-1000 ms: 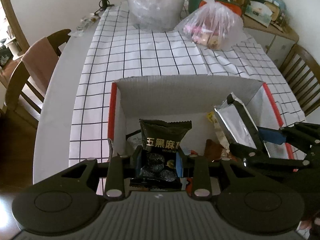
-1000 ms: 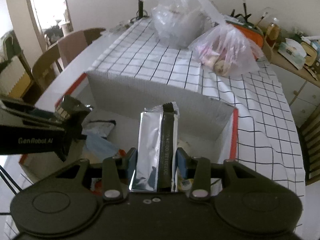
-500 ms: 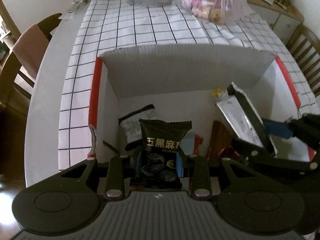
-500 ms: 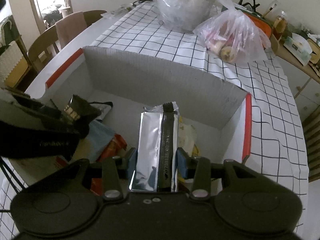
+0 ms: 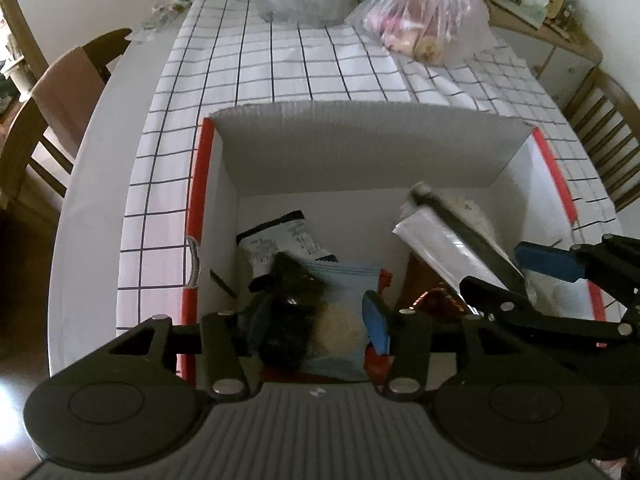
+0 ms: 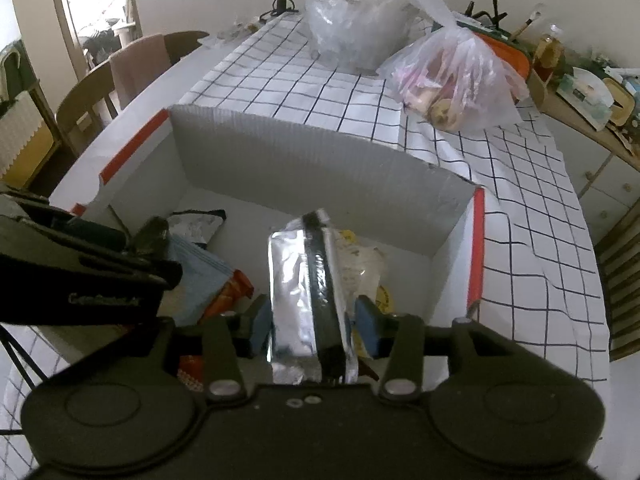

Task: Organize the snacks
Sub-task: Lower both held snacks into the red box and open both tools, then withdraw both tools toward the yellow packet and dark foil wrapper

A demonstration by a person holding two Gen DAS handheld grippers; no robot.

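Observation:
A white cardboard box (image 5: 368,148) with red-edged rims sits on the checked tablecloth; it also shows in the right wrist view (image 6: 312,168). My left gripper (image 5: 316,320) is open over the box's left part; a blurred black snack packet (image 5: 290,304) drops from between its fingers onto a light blue packet (image 5: 344,320). My right gripper (image 6: 314,320) is open over the box's right part; the silver foil packet (image 6: 304,288) slips loose between its fingers, seen also in the left wrist view (image 5: 452,248). A black-and-white packet (image 5: 280,244) lies in the box.
Two clear plastic bags (image 6: 452,76) (image 6: 356,20) stand on the table beyond the box. Wooden chairs (image 5: 52,120) (image 5: 612,136) flank the table. A cluttered sideboard (image 6: 584,92) stands at the far right. Orange and yellow packets (image 6: 228,296) lie in the box.
Both grippers opened over the box. The black packet dropped out of the left one, and the silver packet came loose in the right one and tilted.

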